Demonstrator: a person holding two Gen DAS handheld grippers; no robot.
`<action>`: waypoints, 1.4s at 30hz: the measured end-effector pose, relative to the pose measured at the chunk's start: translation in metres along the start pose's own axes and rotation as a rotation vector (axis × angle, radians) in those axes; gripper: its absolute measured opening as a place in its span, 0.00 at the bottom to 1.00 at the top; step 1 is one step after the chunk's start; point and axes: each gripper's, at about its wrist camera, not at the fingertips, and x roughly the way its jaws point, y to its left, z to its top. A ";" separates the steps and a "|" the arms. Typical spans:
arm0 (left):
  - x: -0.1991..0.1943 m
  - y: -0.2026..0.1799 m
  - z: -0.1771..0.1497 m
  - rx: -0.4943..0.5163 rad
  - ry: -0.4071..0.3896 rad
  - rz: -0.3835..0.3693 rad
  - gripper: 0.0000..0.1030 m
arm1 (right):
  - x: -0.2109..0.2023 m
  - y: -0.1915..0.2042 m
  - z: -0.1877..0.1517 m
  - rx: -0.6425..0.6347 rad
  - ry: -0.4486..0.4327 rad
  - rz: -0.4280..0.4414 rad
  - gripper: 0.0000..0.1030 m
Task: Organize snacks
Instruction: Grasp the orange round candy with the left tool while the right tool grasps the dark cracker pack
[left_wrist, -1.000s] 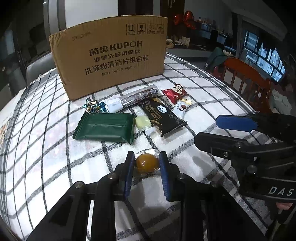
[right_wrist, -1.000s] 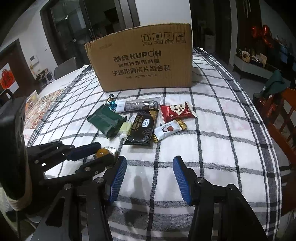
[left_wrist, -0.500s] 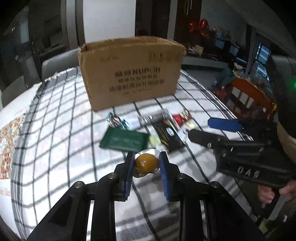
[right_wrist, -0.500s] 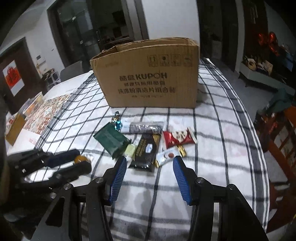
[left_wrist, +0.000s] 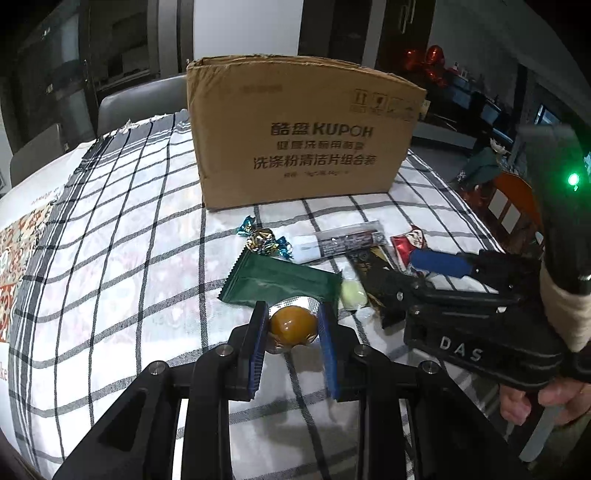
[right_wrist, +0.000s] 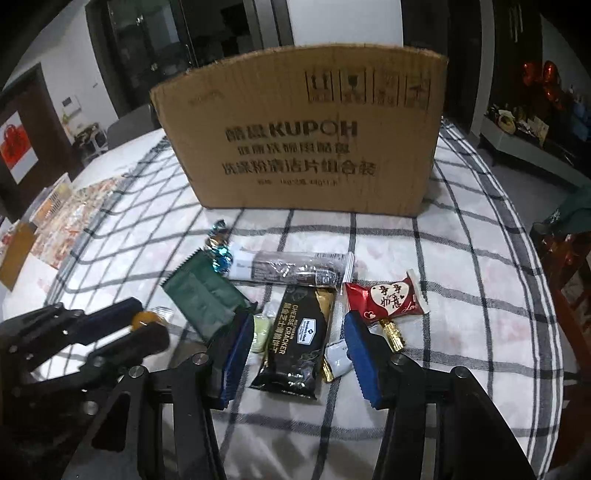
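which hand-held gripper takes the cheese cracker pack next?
Right hand-held gripper: open, already straddling the cheese cracker pack. Left hand-held gripper is shut on the orange candy.

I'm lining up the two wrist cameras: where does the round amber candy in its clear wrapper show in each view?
Left wrist view: the round amber candy in clear wrapper sits low centre, clamped in the left tool.
Right wrist view: the same candy is at the left edge, half hidden behind the left tool's fingers.
Shared landmark: the brown cardboard KUPOH box behind the snacks.
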 end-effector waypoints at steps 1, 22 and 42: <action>0.002 0.000 0.000 0.000 -0.001 0.002 0.27 | 0.003 0.000 -0.001 -0.003 0.004 -0.009 0.45; 0.012 0.002 0.005 -0.005 0.013 0.009 0.27 | 0.014 0.004 -0.005 -0.055 0.003 -0.053 0.31; -0.016 -0.030 0.008 0.041 -0.022 -0.022 0.27 | -0.037 -0.021 -0.031 0.035 -0.005 -0.012 0.13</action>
